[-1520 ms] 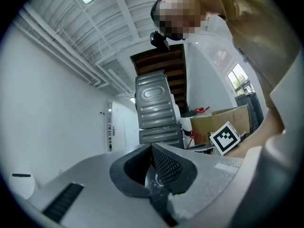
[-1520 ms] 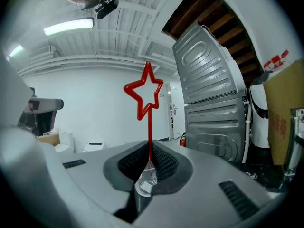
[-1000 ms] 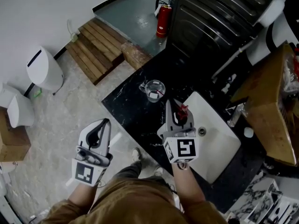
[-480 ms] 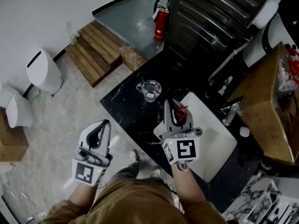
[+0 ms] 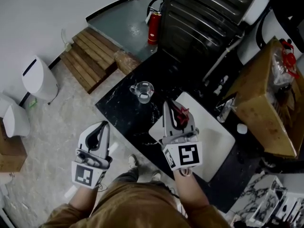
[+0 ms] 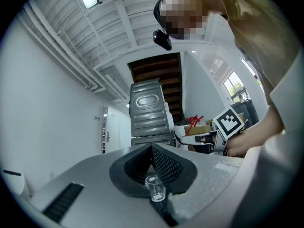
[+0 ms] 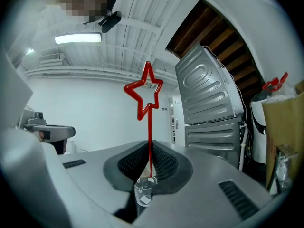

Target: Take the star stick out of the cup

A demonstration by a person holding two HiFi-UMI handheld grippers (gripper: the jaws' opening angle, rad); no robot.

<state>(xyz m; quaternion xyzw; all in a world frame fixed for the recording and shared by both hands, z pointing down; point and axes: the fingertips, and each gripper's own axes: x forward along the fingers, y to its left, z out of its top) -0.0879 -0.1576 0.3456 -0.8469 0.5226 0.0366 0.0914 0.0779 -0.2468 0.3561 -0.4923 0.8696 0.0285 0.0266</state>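
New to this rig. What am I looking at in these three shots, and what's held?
There is no robot here. A person holds a hand-held two-jaw gripper in each hand; the marker cubes are part of the grippers.

The head view comes from a camera on the person's head, looking down. Each of the other two views comes from a camera riding on one gripper, looking along its jaws.

On the black counter stands a clear cup, beside a white sink.

The right gripper is shut on the red star stick, holding it upright and out of the cup. The left gripper is shut and holds nothing, off to the counter's side.
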